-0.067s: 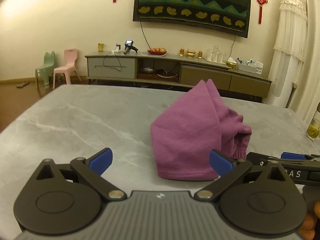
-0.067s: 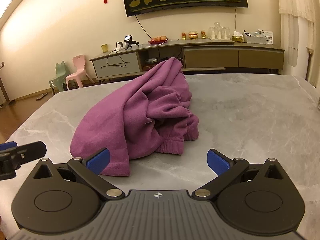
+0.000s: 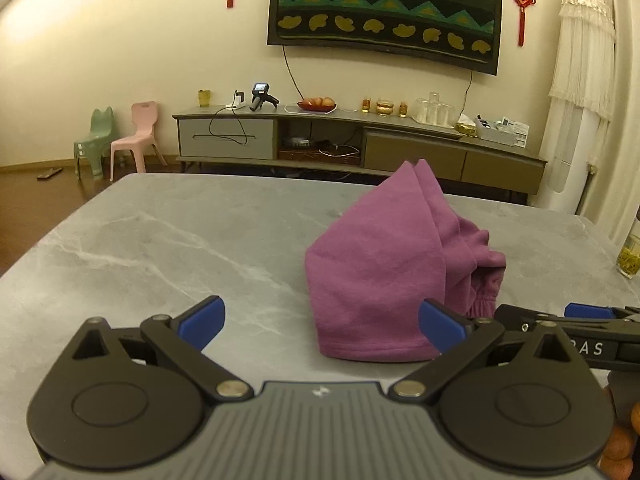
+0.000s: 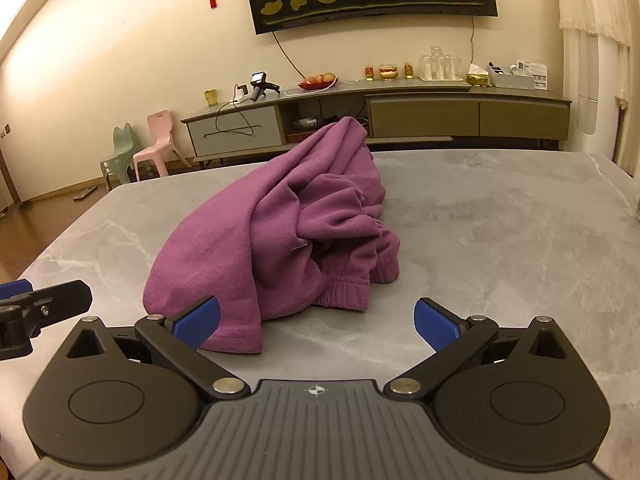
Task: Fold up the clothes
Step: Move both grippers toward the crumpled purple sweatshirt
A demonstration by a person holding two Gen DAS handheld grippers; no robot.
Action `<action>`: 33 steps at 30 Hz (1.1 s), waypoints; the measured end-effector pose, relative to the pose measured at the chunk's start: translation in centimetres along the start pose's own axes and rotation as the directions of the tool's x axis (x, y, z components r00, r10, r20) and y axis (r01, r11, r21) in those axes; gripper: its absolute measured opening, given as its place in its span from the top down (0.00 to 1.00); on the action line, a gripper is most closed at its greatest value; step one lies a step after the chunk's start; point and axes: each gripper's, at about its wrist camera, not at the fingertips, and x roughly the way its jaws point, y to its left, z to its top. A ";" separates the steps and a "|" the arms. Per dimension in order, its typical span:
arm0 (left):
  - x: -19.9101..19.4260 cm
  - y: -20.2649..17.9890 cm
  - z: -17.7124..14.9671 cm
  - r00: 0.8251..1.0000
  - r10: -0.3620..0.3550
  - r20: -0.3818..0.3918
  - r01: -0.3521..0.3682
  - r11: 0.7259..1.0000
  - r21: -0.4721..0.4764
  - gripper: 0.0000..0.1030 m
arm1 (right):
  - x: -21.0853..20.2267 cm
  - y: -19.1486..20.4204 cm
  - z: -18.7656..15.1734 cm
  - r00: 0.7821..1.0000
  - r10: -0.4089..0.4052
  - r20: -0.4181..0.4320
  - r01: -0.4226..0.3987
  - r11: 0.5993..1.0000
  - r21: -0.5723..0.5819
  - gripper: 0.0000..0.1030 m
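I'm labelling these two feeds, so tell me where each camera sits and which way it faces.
Left wrist: on the left gripper, looking forward over the grey table at the purple garment; own open jaws show, with the right gripper alongside.
Right wrist: on the right gripper, facing the garment's cuffed side; own open jaws show, left gripper at the left edge.
Shared: garment, table, TV cabinet.

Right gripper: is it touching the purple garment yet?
Cannot tell. In the right wrist view the right gripper is open and empty, but its left fingertip overlaps the purple garment hem, showing neither contact nor gap.
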 end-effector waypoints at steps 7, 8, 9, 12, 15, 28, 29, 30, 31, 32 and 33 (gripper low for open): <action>-0.8 -0.1 0.1 1.000 0.021 -0.021 -0.020 1.000 0.007 0.00 | -0.3 0.5 0.0 1.000 -0.006 0.005 0.006 1.000 -0.003 0.01; -0.9 -0.1 0.1 0.999 0.024 -0.024 -0.023 1.000 0.008 0.00 | -0.5 0.6 0.0 1.000 -0.006 0.006 0.006 1.000 -0.004 0.01; -1.0 -0.2 0.1 0.999 0.026 -0.028 -0.026 1.000 0.009 0.00 | -0.7 0.6 -0.1 1.000 -0.006 0.008 0.006 1.000 -0.004 0.01; -1.3 -0.2 0.1 0.999 0.035 -0.037 -0.035 0.999 0.012 0.00 | -1.2 0.8 -0.1 1.000 -0.002 0.012 0.002 1.000 -0.009 0.01; -1.6 -0.3 0.2 0.998 0.044 -0.046 -0.043 0.999 0.015 0.00 | -1.6 0.8 0.0 1.000 0.006 0.016 -0.006 1.000 -0.013 0.01; -3.8 -2.7 -0.9 0.997 0.043 -0.058 -0.033 0.986 0.161 0.05 | -3.6 1.0 -0.4 0.997 0.045 0.067 -0.043 0.998 -0.042 0.01; -3.9 -2.7 -1.0 0.997 0.041 -0.058 -0.032 0.986 0.163 0.15 | -3.8 1.0 -0.4 0.996 0.056 0.076 -0.053 0.998 -0.042 0.01; -4.1 -2.8 -1.0 0.998 0.040 -0.058 -0.030 0.986 0.165 0.20 | -4.1 0.9 -0.3 0.994 0.066 0.084 -0.063 0.997 -0.042 0.02; -4.2 -2.9 -1.1 0.998 0.029 -0.060 -0.018 0.986 0.168 0.30 | -4.3 0.9 -0.3 0.994 0.076 0.084 -0.073 0.996 -0.042 0.08; -4.3 -3.0 -1.1 0.998 0.022 -0.065 -0.011 0.985 0.170 0.43 | -4.4 0.8 -0.3 0.993 0.087 0.082 -0.084 0.996 -0.043 0.12; -4.4 -3.0 -1.2 0.998 0.017 -0.068 -0.005 0.985 0.171 0.51 | -4.5 0.8 -0.3 0.992 0.097 0.080 -0.094 0.995 -0.043 0.22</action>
